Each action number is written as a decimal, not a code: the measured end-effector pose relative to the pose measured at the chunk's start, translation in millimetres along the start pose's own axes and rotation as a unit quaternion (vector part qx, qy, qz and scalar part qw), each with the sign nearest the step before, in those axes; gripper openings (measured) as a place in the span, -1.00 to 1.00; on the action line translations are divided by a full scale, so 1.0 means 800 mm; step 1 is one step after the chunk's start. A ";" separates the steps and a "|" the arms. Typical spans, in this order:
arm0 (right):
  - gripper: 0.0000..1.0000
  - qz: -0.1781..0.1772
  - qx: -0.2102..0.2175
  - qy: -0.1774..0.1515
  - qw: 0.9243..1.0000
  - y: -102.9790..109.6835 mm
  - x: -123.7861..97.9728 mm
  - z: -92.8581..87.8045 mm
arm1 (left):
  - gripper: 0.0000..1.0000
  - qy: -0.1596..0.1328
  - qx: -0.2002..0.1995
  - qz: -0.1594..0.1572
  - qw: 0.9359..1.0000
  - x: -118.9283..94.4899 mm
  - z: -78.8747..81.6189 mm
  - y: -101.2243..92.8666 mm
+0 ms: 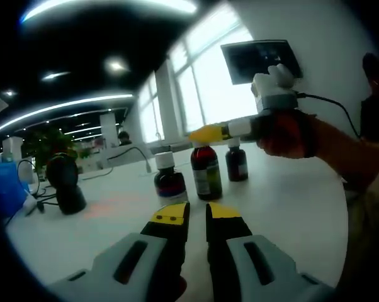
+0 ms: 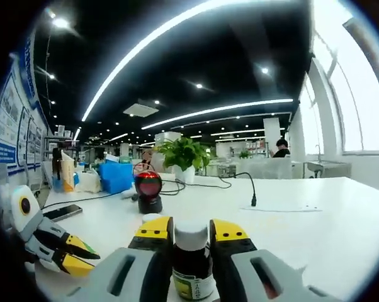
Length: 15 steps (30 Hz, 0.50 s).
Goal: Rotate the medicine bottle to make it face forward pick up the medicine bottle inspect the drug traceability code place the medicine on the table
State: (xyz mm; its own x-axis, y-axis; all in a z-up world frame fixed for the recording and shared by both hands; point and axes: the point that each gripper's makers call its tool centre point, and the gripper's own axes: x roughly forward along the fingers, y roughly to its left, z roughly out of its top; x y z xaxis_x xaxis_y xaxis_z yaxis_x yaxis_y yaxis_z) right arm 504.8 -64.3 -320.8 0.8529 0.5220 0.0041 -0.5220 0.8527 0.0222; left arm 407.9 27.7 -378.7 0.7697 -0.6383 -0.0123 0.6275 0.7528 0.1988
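Left gripper view, from left to right: a black scanner (image 1: 65, 182) stands on the white table (image 1: 290, 201), probably so that a code can be held in front of it. A faint red glow lies on the table beside it. Near the middle stand three dark medicine bottles with white caps: the nearest bottle (image 1: 169, 179), a middle bottle (image 1: 206, 171) and a far bottle (image 1: 237, 162), close together in a loose row. The left gripper (image 1: 197, 214) points at them from the near side and hangs apart from them. Its jaws stand narrow, with only a thin gap, and they hold nothing. I judge that it waits as the helping hand. On the right, the right gripper (image 1: 199, 134) comes in, held by a gloved hand (image 1: 289, 133), and its yellow tips are at the cap of the middle bottle.

In the right gripper view, the left gripper (image 2: 70, 253) lies low at the left edge, and the scanner (image 2: 148, 192) stands further back with its red window turned toward this camera. The right gripper (image 2: 191, 236) has its jaws on both sides of the white cap of the medicine bottle (image 2: 191, 264), touching or nearly touching it. From the pictures I cannot tell whether the grip is firm. The bottle seems to stand on the table, so I judge that the turning or the lifting is only beginning. A grip at the cap leaves the label free for reading.
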 end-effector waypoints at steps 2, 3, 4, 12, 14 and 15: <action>-0.60 0.008 0.009 0.000 1.000 0.002 0.000 -0.002 | -0.93 0.000 0.000 0.000 1.000 0.000 0.000 0.000; -0.60 0.010 0.011 0.000 1.000 0.002 0.000 -0.002 | -0.93 0.000 0.000 0.000 1.000 0.000 0.000 0.000; -0.60 0.012 0.012 0.000 1.000 0.003 0.001 -0.002 | -0.93 0.000 0.000 0.000 1.000 0.000 0.000 0.000; -0.65 0.020 0.004 -0.005 1.000 0.010 0.000 -0.001 | -0.93 -0.001 0.000 0.000 1.000 0.000 0.000 0.000; -0.65 0.020 0.005 -0.006 1.000 0.008 0.000 -0.001 | -0.93 -0.001 0.000 0.000 1.000 0.000 0.000 0.000; -0.65 0.020 0.005 -0.006 1.000 0.008 0.000 -0.001 | -0.93 -0.001 0.000 0.000 1.000 0.000 0.000 0.000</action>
State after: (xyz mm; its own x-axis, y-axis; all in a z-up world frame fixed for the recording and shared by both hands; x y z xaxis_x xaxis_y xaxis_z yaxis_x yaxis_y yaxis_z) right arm 501.5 -58.5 -321.3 0.8316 0.5551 0.0180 -0.5554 0.8310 0.0318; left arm 407.4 27.7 -378.4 0.7697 -0.6383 -0.0111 0.6273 0.7529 0.1993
